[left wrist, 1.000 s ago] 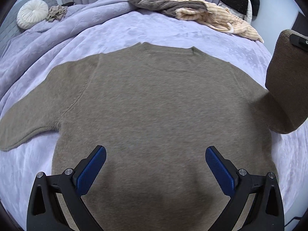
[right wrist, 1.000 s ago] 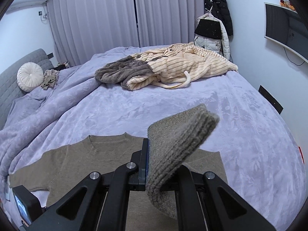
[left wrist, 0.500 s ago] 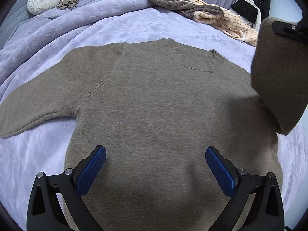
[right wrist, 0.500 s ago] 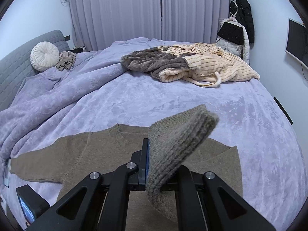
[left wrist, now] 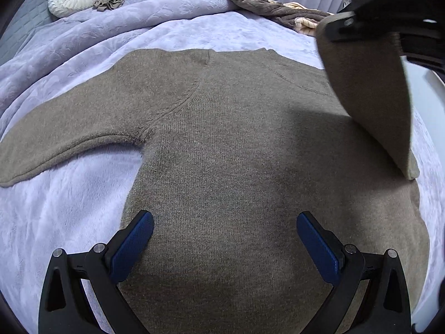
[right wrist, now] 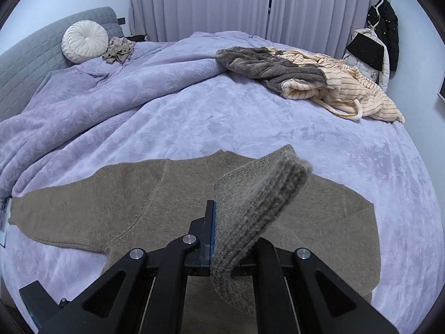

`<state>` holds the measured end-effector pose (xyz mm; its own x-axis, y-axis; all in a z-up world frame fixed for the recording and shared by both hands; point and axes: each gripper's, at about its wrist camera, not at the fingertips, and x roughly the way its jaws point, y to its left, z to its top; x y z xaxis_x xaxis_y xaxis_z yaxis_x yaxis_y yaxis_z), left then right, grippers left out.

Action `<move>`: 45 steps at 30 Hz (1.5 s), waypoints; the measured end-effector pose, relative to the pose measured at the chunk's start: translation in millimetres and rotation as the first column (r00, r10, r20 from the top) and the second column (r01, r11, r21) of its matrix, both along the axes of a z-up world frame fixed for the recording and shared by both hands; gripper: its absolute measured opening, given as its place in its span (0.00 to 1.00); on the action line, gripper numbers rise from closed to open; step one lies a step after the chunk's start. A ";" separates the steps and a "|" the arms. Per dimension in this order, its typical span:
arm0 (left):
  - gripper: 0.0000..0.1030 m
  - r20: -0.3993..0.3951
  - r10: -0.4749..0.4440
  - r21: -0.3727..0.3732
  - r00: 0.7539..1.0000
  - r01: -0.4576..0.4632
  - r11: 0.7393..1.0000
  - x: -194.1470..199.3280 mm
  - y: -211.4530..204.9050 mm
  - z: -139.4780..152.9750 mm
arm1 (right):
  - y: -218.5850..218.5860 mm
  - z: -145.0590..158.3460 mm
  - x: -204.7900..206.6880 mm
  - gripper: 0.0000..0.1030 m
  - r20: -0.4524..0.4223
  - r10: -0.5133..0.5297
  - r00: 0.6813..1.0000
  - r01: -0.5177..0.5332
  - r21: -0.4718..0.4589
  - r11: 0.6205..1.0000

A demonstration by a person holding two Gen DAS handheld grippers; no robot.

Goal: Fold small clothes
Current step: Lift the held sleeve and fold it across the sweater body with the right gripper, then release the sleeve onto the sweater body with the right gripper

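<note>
A brown knit sweater (left wrist: pixel 228 144) lies flat on the lilac bed, its left sleeve (left wrist: pixel 55 144) stretched out to the left. My left gripper (left wrist: pixel 225 239) is open and empty, hovering over the sweater's lower body. My right gripper (right wrist: pixel 233 239) is shut on the cuff of the right sleeve (right wrist: pixel 258 194) and holds it lifted over the sweater's body. In the left wrist view that raised sleeve (left wrist: pixel 370 100) hangs at the upper right. The sweater's body also shows in the right wrist view (right wrist: pixel 144 203).
A lilac blanket (right wrist: pixel 194 105) covers the bed. A pile of grey and cream striped clothes (right wrist: pixel 306 80) lies at the far right. A round white cushion (right wrist: pixel 84 41) and a small beige garment (right wrist: pixel 119 50) sit by the grey headboard. Coats (right wrist: pixel 378 44) hang at the right wall.
My right gripper has carried the lifted sleeve leftward, from beside the sweater to over its body. My left gripper has shifted left along the hem, still open.
</note>
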<state>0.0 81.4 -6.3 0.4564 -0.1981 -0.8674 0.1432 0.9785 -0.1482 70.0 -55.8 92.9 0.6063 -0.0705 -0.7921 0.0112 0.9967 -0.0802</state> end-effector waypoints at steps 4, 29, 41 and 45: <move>1.00 0.013 0.004 -0.007 1.000 -0.004 1.000 -4.0 3.8 3.5 | 10.4 -22.9 8.5 0.05 -0.058 0.016 0.998 -0.017 -0.029 0.999; 1.00 -0.009 0.143 -0.088 0.990 -0.143 0.986 -12.0 78.3 24.0 | 78.1 -43.4 29.9 0.61 -0.097 0.238 0.966 -0.240 -0.006 0.971; 1.00 -0.085 0.172 -0.106 0.981 -0.181 0.978 -13.2 79.7 8.4 | -51.4 -80.5 1.3 0.62 -0.217 -0.113 0.970 0.105 -0.047 0.993; 1.00 -0.094 0.232 -0.126 0.968 -0.243 0.962 -9.9 107.7 11.7 | -23.5 -95.7 -7.2 0.66 -0.192 -0.056 0.980 0.017 -0.200 0.980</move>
<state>-9.9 189.1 5.4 0.4367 -0.2098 -0.8748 -0.1085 0.9530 -0.2827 62.8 -79.2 -2.8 0.4349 -0.2555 -0.8635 0.0117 0.9604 -0.2783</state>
